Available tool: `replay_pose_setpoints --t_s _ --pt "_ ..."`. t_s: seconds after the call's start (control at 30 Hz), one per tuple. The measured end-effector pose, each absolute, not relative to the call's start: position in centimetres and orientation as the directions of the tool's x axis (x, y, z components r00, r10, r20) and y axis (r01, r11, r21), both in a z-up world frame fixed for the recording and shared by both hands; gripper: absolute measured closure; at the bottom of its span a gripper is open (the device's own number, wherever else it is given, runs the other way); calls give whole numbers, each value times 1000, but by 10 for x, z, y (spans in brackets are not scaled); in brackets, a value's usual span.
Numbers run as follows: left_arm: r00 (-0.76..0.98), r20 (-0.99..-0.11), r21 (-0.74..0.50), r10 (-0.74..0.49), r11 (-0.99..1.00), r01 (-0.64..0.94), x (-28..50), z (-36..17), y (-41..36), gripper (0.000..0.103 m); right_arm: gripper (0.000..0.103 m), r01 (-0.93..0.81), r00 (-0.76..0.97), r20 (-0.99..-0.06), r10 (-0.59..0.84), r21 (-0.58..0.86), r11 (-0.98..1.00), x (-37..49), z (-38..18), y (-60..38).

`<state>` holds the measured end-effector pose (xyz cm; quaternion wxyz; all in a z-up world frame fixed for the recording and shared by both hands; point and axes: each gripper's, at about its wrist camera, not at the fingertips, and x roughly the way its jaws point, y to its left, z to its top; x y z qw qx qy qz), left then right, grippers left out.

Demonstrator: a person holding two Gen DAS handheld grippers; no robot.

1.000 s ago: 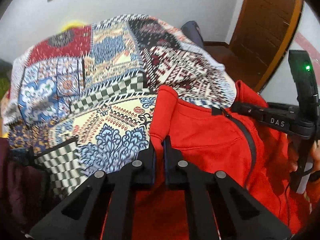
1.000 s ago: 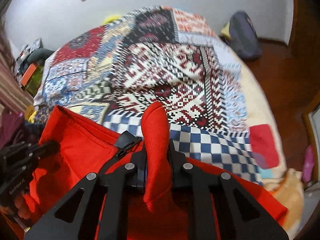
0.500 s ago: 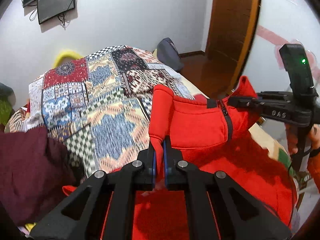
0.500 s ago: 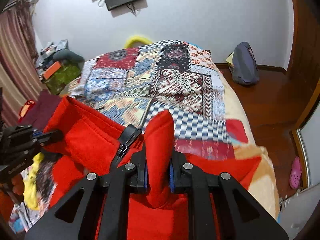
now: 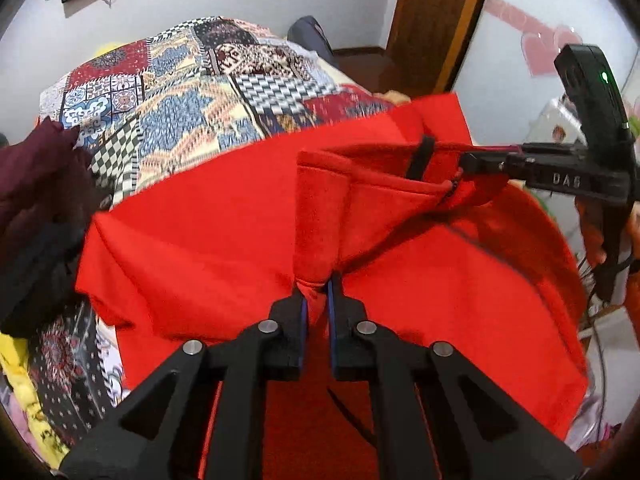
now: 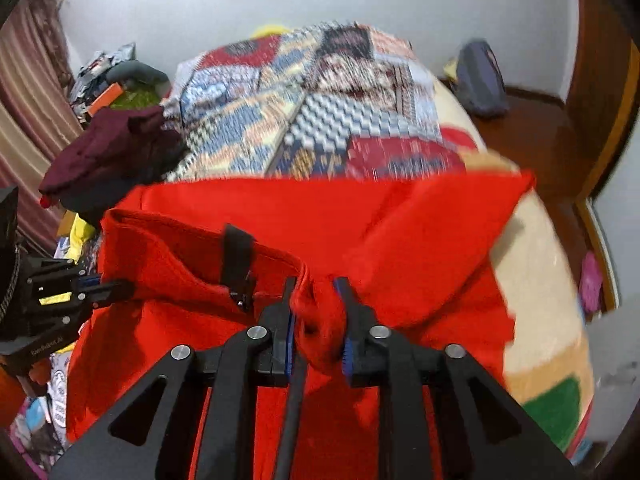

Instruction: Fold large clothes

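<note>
A red zip-up fleece jacket (image 5: pixel 224 240) with a black zipper hangs spread between my two grippers over the near end of the bed. My left gripper (image 5: pixel 316 300) is shut on a bunched fold of its collar edge. My right gripper (image 6: pixel 318 308) is shut on the other side of the collar (image 6: pixel 320 332). The right gripper also shows at the right of the left wrist view (image 5: pixel 480 160), and the left gripper at the left of the right wrist view (image 6: pixel 112 288). The jacket also fills the lower right wrist view (image 6: pixel 360 224).
A patchwork bedspread (image 5: pixel 192 96) covers the bed (image 6: pixel 304 92). A dark maroon garment pile (image 6: pixel 108 152) lies at the bed's left side, also seen in the left wrist view (image 5: pixel 36 184). A blue backpack (image 6: pixel 480 76) sits on the wooden floor by the wall. A door (image 5: pixel 436 12) stands at the right.
Both grippers have lifted and pulled back, holding the collar. The jacket's body has swung out and now spreads across the near end of the bed.
</note>
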<state>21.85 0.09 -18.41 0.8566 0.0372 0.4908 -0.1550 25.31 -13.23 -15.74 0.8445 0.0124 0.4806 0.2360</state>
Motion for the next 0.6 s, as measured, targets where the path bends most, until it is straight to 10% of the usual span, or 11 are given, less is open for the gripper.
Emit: replay_pose_setpoints --t_s 0.6 --pt "654 -753 13 -80 991 136 224 -103 58 35 52 -410 526 -747 407 197 891 243 -106 -156"
